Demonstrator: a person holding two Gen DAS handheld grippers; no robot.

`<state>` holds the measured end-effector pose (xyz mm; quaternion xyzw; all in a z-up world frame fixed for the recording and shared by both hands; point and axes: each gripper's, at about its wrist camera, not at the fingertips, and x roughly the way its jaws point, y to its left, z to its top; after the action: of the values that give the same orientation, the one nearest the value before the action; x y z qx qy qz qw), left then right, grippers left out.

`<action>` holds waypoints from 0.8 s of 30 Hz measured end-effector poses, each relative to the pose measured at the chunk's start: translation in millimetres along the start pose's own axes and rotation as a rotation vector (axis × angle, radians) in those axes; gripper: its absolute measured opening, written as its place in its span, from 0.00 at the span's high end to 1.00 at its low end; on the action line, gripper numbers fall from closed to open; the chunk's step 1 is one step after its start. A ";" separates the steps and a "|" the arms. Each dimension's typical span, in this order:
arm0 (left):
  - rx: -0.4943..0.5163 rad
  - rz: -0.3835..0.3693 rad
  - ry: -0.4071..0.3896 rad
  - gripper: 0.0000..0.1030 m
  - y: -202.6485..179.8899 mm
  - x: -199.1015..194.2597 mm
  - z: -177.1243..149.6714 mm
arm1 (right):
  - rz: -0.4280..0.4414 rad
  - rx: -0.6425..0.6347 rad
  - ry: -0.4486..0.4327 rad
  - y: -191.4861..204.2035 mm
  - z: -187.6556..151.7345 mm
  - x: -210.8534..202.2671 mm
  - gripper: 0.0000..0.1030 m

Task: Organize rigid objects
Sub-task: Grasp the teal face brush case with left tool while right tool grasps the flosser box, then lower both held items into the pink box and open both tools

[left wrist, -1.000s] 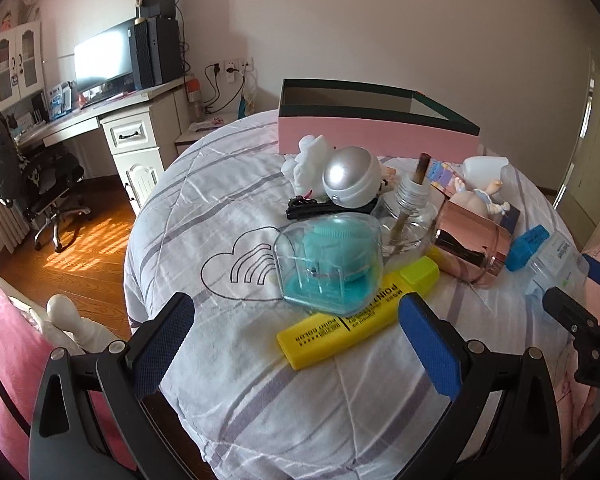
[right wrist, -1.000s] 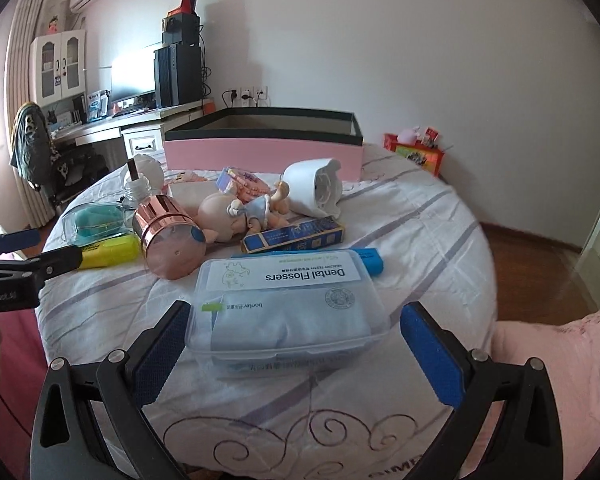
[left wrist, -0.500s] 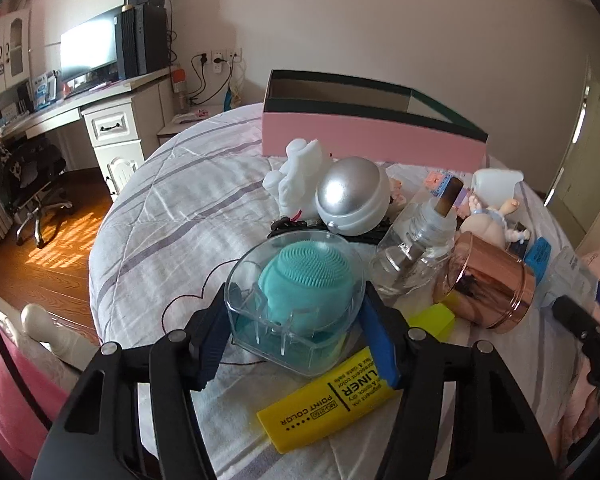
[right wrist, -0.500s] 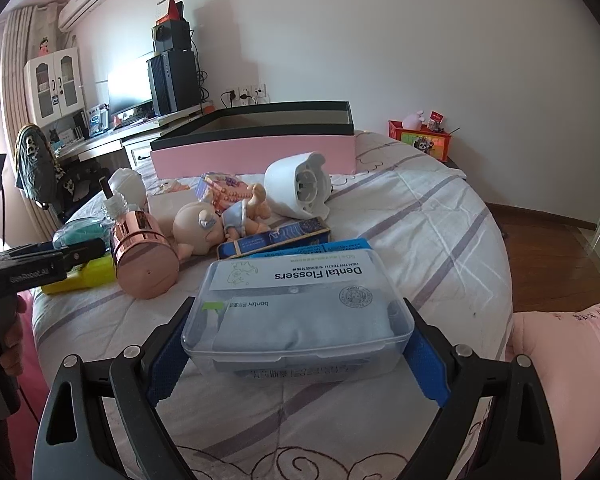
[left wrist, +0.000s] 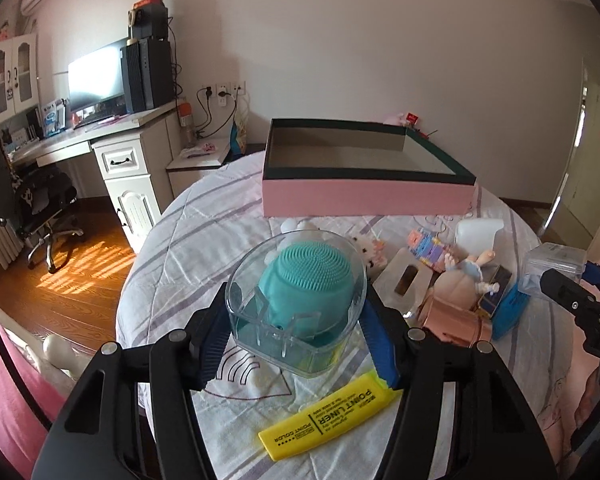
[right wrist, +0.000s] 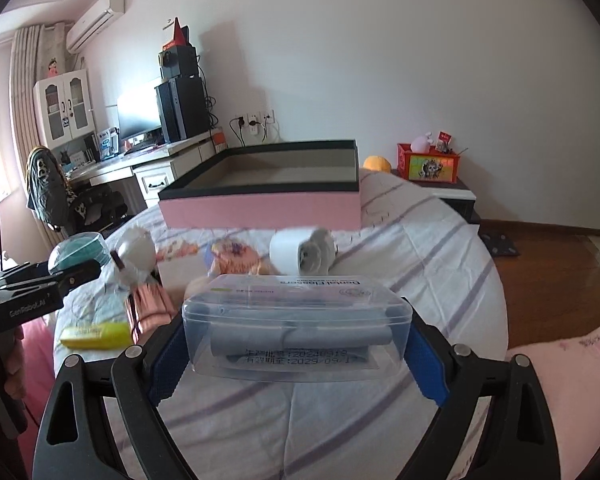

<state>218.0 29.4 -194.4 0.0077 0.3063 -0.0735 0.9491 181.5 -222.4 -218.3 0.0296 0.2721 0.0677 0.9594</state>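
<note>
My left gripper [left wrist: 298, 346] is shut on a clear plastic case [left wrist: 300, 304] with a teal silicone brush inside, held above the bed. My right gripper [right wrist: 296, 350] is shut on a clear dental flossers box [right wrist: 296, 324], also lifted off the cover. An open pink box with a dark rim [left wrist: 364, 192] stands at the far side of the bed, seen too in the right wrist view as the pink box [right wrist: 260, 204]. A yellow highlighter [left wrist: 332, 416] lies on the cover below the teal case.
Loose items lie between the grippers and the box: a rose-gold tin [left wrist: 452, 320], a doll [left wrist: 460, 276], a white round gadget [right wrist: 300, 252], a blue carton [left wrist: 508, 308]. A desk with monitor [left wrist: 96, 80] and a chair stand left. Wooden floor surrounds the round bed.
Both grippers closed on their objects, the left on the teal brush case and the right on the flossers box, then lifted them off the bed cover toward the pink box.
</note>
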 end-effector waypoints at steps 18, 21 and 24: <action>0.157 0.027 -0.021 0.40 -45.7 88.0 133.2 | 0.036 -0.054 0.021 8.4 135.6 108.2 0.10; 0.149 0.010 0.058 0.40 -42.9 126.7 146.6 | 0.033 -0.037 0.095 2.9 146.4 145.2 0.10; 0.141 0.005 0.143 0.40 -39.1 165.0 151.9 | 0.014 -0.044 0.166 1.7 147.9 178.1 0.10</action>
<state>432.8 -40.6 -165.9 0.0803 0.3676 -0.0916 0.9220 409.3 -197.7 -184.7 0.0045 0.3487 0.0825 0.9336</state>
